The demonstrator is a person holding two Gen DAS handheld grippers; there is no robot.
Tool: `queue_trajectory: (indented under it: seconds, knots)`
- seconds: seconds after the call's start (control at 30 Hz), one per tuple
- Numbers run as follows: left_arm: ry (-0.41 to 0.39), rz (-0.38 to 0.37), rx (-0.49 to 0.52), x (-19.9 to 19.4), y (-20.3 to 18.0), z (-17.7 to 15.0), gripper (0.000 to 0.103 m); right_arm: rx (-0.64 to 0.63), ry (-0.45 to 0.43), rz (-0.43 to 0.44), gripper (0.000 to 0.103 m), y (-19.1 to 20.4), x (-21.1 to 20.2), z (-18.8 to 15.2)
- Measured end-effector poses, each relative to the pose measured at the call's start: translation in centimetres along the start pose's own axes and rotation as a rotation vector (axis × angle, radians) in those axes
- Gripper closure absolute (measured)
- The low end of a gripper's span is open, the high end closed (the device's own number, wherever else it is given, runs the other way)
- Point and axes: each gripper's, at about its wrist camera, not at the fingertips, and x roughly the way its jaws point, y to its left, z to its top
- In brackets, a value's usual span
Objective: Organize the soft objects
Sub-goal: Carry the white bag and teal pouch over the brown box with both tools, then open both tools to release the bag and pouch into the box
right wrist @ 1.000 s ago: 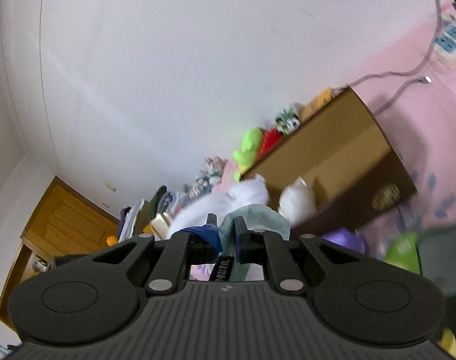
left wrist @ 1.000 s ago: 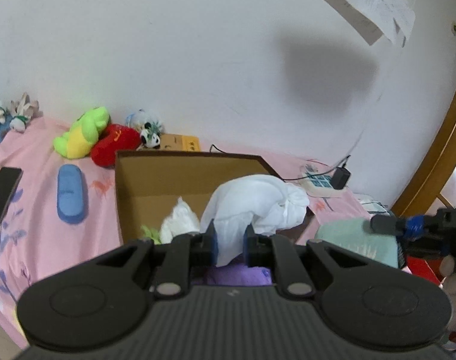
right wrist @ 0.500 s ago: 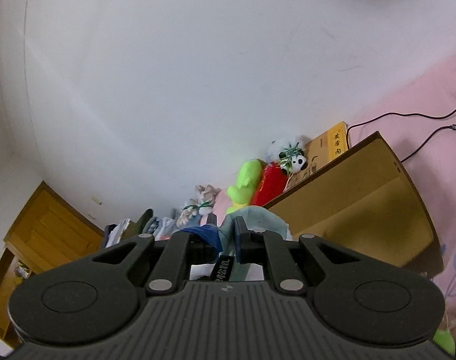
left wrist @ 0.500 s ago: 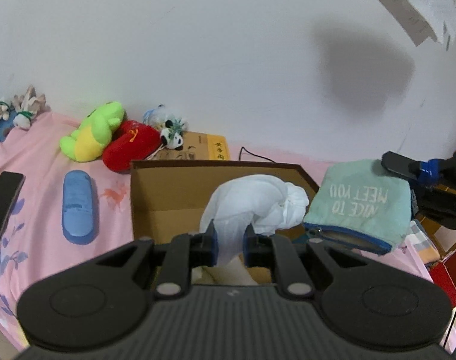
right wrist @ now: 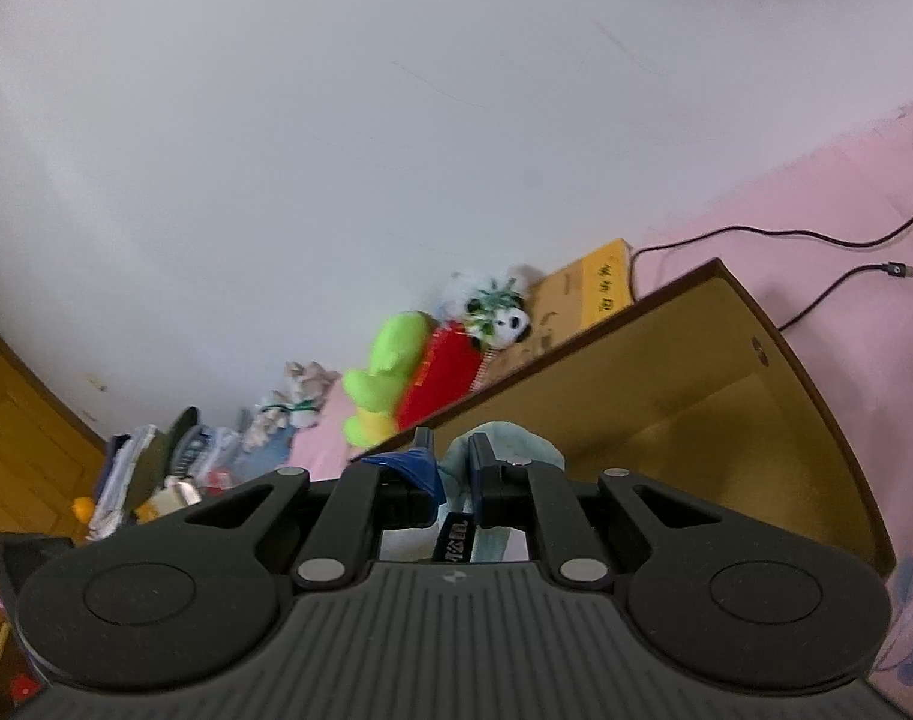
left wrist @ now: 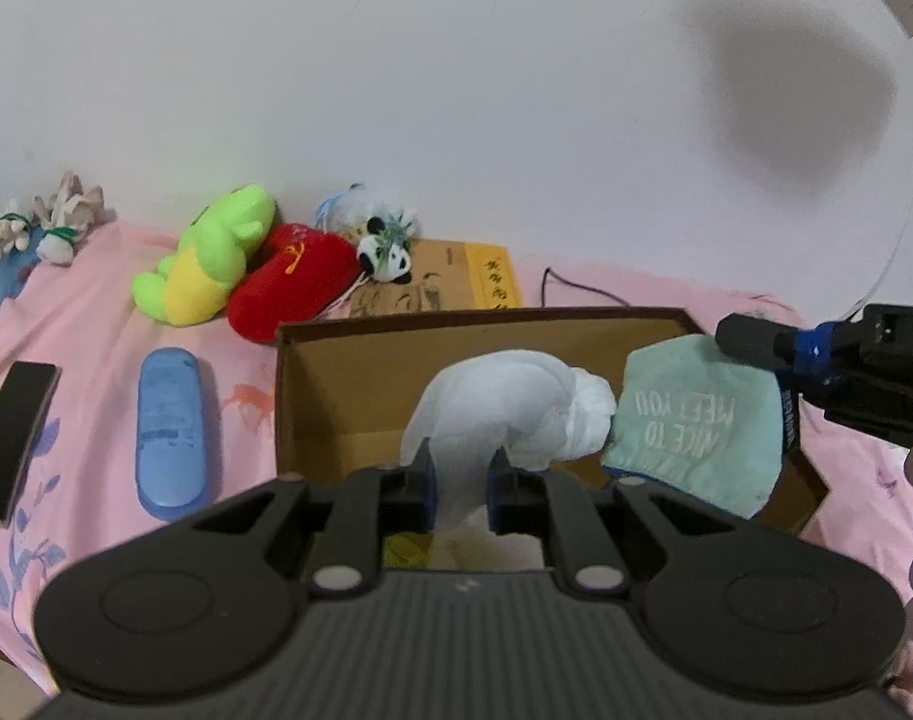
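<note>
An open cardboard box (left wrist: 360, 384) stands on the pink bed; it also shows in the right wrist view (right wrist: 684, 396). My left gripper (left wrist: 461, 468) is shut on a white cloth bundle (left wrist: 510, 408) and holds it over the box. My right gripper (right wrist: 447, 459) is shut on a teal cloth pouch (right wrist: 504, 450). In the left wrist view the pouch (left wrist: 696, 426), lettered "NICE TO MEET YOU", hangs over the box's right side, touching the white bundle.
A green plush (left wrist: 210, 252), a red plush (left wrist: 288, 282) and a small panda plush (left wrist: 387, 246) lie behind the box by the wall. A blue case (left wrist: 171, 426) and a black phone (left wrist: 12, 438) lie left of it. A black cable (right wrist: 816, 288) crosses the bed.
Both grippers moved forward over the box. The teal pouch came from the right and now hangs over the box beside the white bundle.
</note>
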Motion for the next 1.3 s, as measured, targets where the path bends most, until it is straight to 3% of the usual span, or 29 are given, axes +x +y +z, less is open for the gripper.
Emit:
queue_trajectory:
  seconds: [0.27, 0.47, 0.63, 0.7, 0.77, 0.8, 1.3]
  knots:
    - [0.062, 0.073, -0.013, 3.5, 0.4, -0.1, 0.091, -0.069, 0.007, -0.086, 0.103, 0.0, 2.1, -0.4]
    - [0.097, 0.118, -0.019, 4.8, 0.8, -0.5, 0.088, -0.091, 0.012, -0.085, 0.103, 0.3, 2.1, -0.7]
    - [0.103, 0.158, -0.008, 4.9, 0.7, -0.5, 0.074, -0.091, 0.018, -0.077, 0.102, 0.9, 1.9, -1.0]
    - [0.098, 0.167, -0.008, 4.7, 0.7, -0.6, 0.062, -0.097, 0.015, -0.074, 0.102, 1.2, 1.6, -1.3]
    - [0.09, 0.175, -0.008, 4.4, 0.6, -0.5, 0.039, -0.103, 0.014, -0.074, 0.101, 1.5, 1.3, -1.6]
    - [0.08, 0.179, -0.006, 4.2, 0.5, -0.6, 0.035, -0.106, 0.012, -0.076, 0.101, 1.7, 1.0, -1.8]
    - [0.057, 0.197, -0.017, 0.1, -1.0, -1.5, 0.03, -0.172, -0.035, -0.126, 0.099, 2.9, -3.4, -4.4]
